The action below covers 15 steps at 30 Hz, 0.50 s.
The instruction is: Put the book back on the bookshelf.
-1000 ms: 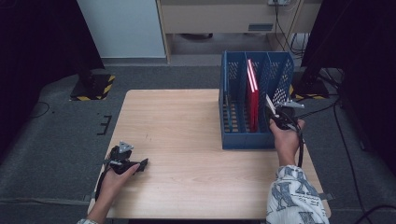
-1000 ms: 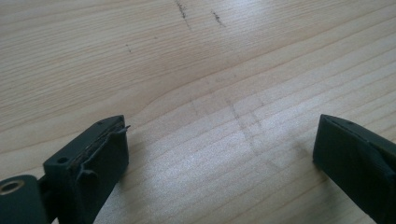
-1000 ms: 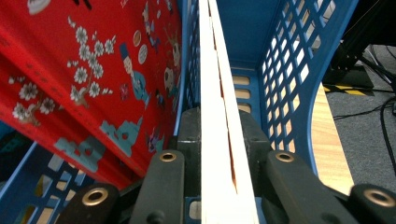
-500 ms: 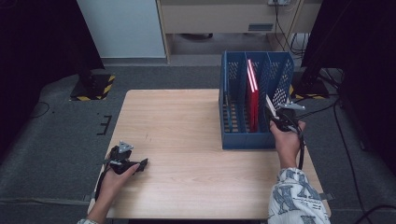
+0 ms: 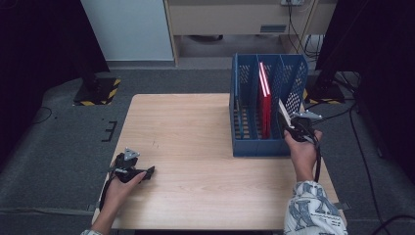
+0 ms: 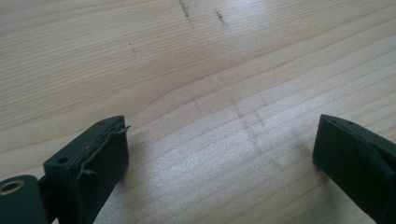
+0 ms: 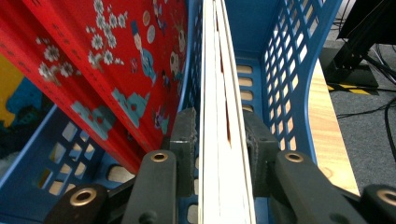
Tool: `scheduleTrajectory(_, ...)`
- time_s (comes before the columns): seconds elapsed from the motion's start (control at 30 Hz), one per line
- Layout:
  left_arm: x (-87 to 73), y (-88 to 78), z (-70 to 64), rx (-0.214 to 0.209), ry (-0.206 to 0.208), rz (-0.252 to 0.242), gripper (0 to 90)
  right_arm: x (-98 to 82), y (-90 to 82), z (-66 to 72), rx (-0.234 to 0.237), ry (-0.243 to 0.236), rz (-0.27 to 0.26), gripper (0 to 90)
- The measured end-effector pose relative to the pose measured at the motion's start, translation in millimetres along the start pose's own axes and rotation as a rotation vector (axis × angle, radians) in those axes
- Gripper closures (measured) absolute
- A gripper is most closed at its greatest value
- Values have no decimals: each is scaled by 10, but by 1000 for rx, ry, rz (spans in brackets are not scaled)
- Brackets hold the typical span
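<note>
- The right hand-held gripper, jaws just easing apart, pinches a white book in the blue rack at the bench's two o'clock.
- A red book stands beside it.
- The left hand-held gripper gapes empty at seven o'clock.

The table is showing pale, matt wood grain with faint scuffs. On it, the blue rack is looking like perforated plastic; inside it, the red book is gleaming glossy beside white paper pages.

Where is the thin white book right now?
In the high view, the thin white book stands in the right gripper, over the blue plastic file rack's rightmost slot, beside the red book.
</note>
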<state>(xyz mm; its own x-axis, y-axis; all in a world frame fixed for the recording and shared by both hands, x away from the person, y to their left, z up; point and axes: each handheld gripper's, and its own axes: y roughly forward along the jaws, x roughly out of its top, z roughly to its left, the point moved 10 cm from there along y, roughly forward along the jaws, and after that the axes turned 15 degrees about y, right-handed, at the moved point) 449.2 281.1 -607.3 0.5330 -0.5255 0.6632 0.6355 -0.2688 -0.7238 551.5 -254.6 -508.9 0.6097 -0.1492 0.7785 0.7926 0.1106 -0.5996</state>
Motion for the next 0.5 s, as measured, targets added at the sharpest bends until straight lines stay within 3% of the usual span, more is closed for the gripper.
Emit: scheduleTrajectory(0.5,1,1,0,1,0,0,25,-20,18,-9,-17,-11,-18,757)
